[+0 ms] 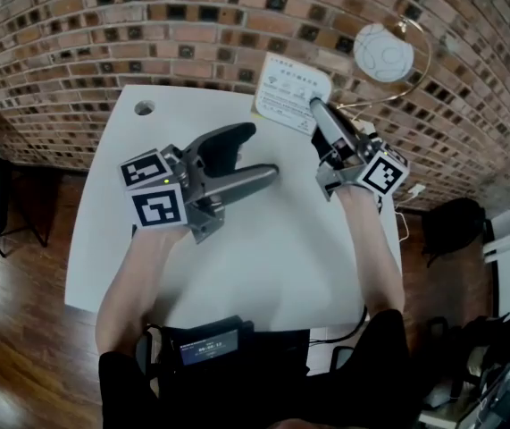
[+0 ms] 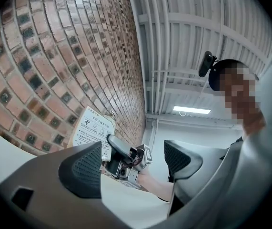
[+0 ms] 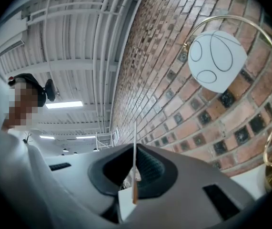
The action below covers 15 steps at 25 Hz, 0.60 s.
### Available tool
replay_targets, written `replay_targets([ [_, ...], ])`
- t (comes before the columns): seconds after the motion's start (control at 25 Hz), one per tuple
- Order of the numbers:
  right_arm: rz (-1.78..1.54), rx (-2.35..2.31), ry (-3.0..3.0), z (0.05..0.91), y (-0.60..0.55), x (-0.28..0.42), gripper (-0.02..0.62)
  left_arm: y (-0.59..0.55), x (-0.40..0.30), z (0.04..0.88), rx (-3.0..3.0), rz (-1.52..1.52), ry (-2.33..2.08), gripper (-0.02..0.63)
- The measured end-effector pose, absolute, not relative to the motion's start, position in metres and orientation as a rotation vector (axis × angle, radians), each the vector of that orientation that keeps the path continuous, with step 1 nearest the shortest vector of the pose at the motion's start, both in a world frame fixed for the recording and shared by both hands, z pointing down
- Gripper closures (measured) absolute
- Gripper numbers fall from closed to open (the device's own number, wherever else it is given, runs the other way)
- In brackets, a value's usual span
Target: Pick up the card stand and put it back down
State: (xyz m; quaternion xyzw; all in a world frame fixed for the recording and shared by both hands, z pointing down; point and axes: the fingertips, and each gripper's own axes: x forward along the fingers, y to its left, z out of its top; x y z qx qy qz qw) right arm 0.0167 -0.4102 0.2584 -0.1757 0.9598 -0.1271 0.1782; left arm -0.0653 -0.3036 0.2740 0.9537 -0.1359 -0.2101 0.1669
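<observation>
Stand (image 1: 292,92) sat pinched edge-on in your right gripper (image 1: 317,107), long axis toward 12 o'clock; your left gripper (image 1: 256,155) lay spread, empty, at its 9 o'clock.

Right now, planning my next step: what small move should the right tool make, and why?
Probably ease the card stand down flat onto the table, then open: the right tool is shut on its edge, and it looks tilted.
</observation>
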Motion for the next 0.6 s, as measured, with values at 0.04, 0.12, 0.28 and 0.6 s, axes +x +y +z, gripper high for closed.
replay_targets([
  [0.04, -0.359, -0.496, 2.715, 0.260, -0.412, 0.016, 0.566, -0.306, -0.066, 0.276, 2.711, -0.599, -0.385, 0.204],
  [0.12, -0.358, -0.494, 2.716, 0.262, -0.417, 0.015, 0.566, -0.312, -0.067, 0.280, 2.706, -0.593, -0.382, 0.204],
  [0.28, -0.365, -0.484, 2.712, 0.270, -0.426, 0.013, 0.566, -0.325, -0.067, 0.287, 2.695, -0.592, -0.378, 0.204],
  [0.6, -0.404, -0.485, 2.720, 0.293, -0.450, 0.013, 0.566, -0.351, -0.074, 0.311, 2.613, -0.639, -0.439, 0.204],
])
